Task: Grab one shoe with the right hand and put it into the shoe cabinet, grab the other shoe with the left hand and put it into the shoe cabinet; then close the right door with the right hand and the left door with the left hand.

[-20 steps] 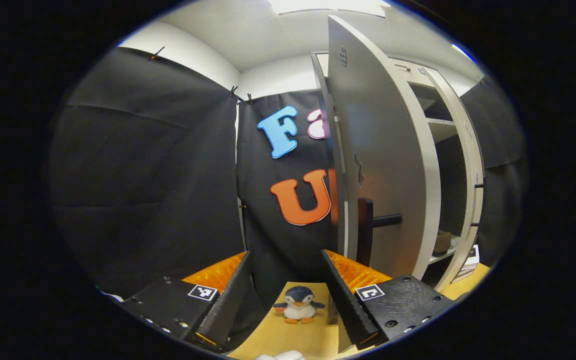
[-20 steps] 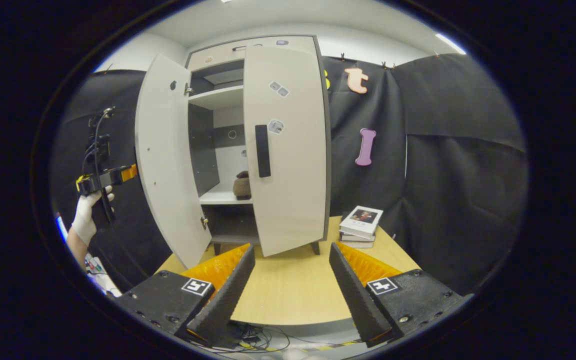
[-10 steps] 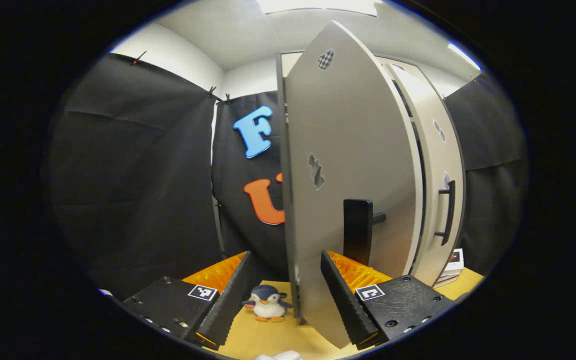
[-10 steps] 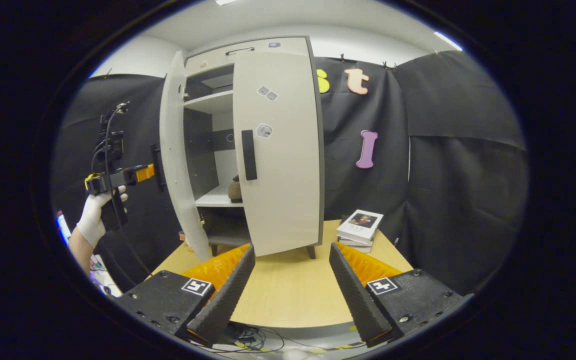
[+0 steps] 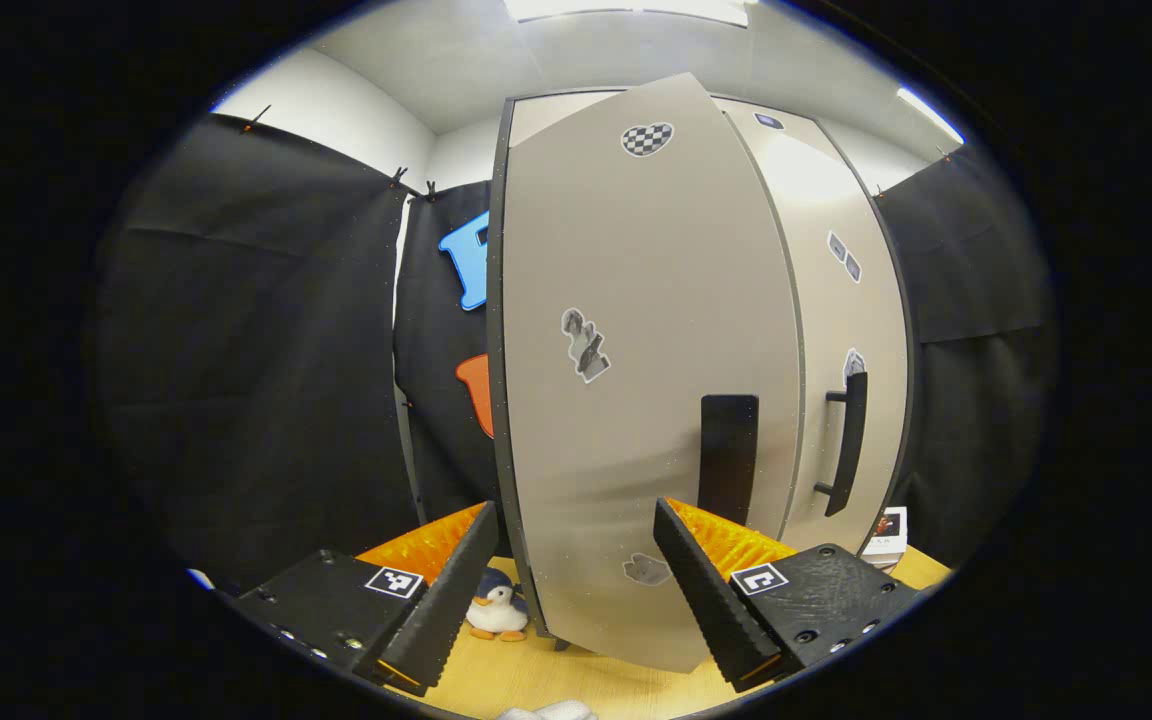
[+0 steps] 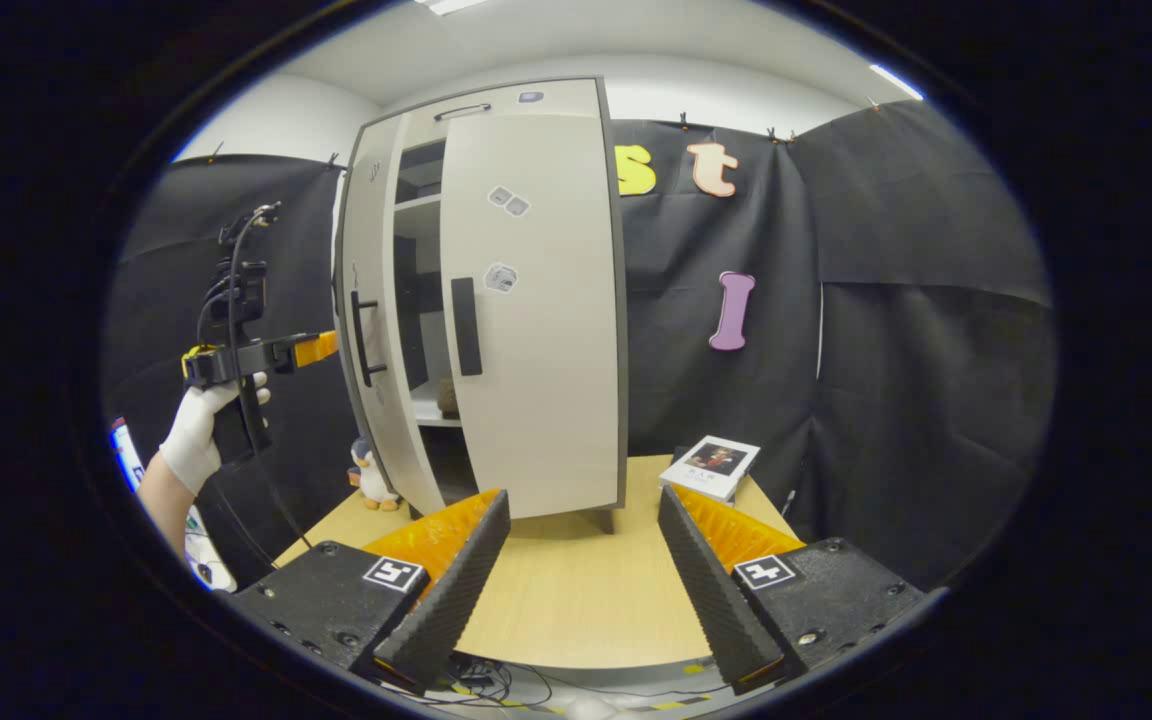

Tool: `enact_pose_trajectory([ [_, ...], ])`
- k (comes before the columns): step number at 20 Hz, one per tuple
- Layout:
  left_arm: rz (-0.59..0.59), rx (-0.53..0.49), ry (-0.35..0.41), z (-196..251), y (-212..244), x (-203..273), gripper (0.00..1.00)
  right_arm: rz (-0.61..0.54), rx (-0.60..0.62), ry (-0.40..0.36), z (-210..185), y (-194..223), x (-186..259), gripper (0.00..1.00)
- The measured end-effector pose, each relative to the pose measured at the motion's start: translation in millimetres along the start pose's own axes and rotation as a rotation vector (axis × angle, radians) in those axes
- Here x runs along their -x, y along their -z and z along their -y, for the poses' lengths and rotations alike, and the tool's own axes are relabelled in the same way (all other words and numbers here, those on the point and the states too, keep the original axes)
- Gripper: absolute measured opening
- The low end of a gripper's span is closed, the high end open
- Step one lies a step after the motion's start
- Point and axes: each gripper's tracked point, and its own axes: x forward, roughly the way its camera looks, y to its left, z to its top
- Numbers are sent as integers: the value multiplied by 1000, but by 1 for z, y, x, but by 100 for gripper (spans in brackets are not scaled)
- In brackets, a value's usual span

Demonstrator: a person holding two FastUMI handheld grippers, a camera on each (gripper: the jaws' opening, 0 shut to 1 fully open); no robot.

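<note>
The shoe cabinet [image 6: 496,300] stands upright at the back of the wooden table [image 6: 576,590], against the black cloth wall. Its right door [image 6: 536,300] is flat against the front, while the left door [image 6: 376,330] stands a little ajar, leaving a narrow dark gap between the two door edges. Through that gap a shoe [image 6: 448,398] sits on a white shelf inside. In front of the cabinet the tabletop is bare wood out to its near edge; a stack of books [image 6: 711,465] lies just beside the cabinet's right side and a toy penguin [image 6: 371,475] by its left corner.

A gloved hand [image 6: 191,440] holds the left gripper [image 6: 311,348] level, tips just beside the left door's outer face. In the left gripper view its fingers [image 5: 696,590] are spread wide, the left door [image 5: 636,380] filling the space ahead. The right gripper [image 6: 576,580] hangs back over the table's near edge, fingers wide apart, gripping nothing
</note>
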Motion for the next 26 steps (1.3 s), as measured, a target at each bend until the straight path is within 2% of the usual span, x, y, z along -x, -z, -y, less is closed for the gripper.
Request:
enact_pose_trajectory([
  [8,4,17,41,4,-14,55,96,58,-7,-12,-18,-21,-8,97],
  [19,8,10,139,12,0,156,96,130,-11,7,-54,-38,-2,98],
  [26,-16,38,119,-12,21,187,96,126,7,33,-72,-21,5,98],
])
